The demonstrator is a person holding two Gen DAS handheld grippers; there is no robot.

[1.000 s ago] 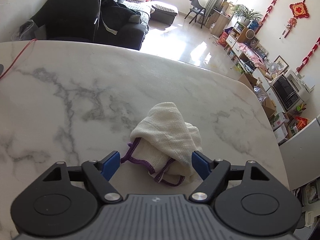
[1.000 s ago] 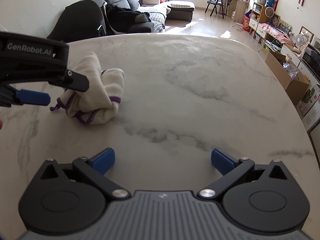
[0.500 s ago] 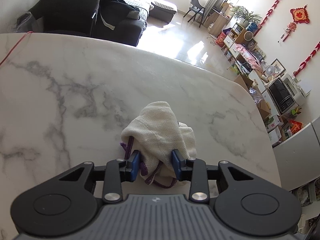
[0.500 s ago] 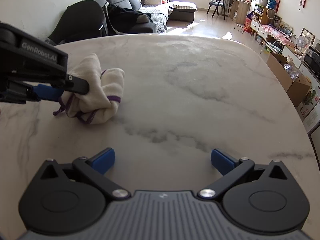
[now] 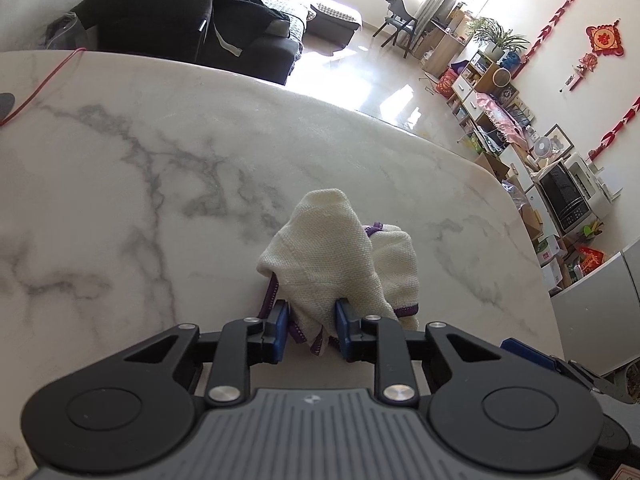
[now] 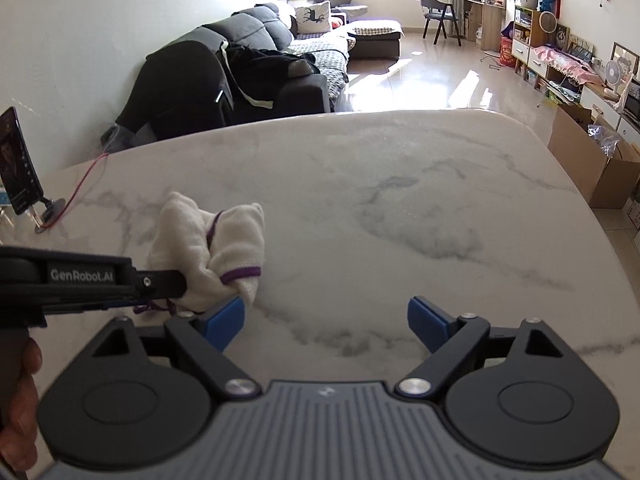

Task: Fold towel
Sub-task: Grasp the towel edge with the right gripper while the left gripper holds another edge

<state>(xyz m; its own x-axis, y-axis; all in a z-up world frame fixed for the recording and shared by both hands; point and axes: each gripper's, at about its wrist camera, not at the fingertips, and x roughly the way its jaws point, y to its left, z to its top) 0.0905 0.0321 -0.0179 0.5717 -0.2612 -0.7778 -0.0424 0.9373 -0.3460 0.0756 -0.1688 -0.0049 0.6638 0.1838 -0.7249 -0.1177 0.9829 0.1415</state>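
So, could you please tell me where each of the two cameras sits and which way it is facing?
Left wrist: sits on the left gripper, looking down along its fingers at the bunched towel on the marble table; its jaws are closing on the towel's near edge.
Right wrist: sits on the right gripper, angled down across the table, sofa behind; its jaws are closing with nothing between them, and a hand holds the left gripper's handle.
Shared: the towel, table, sofa, and each view catches part of the other gripper.
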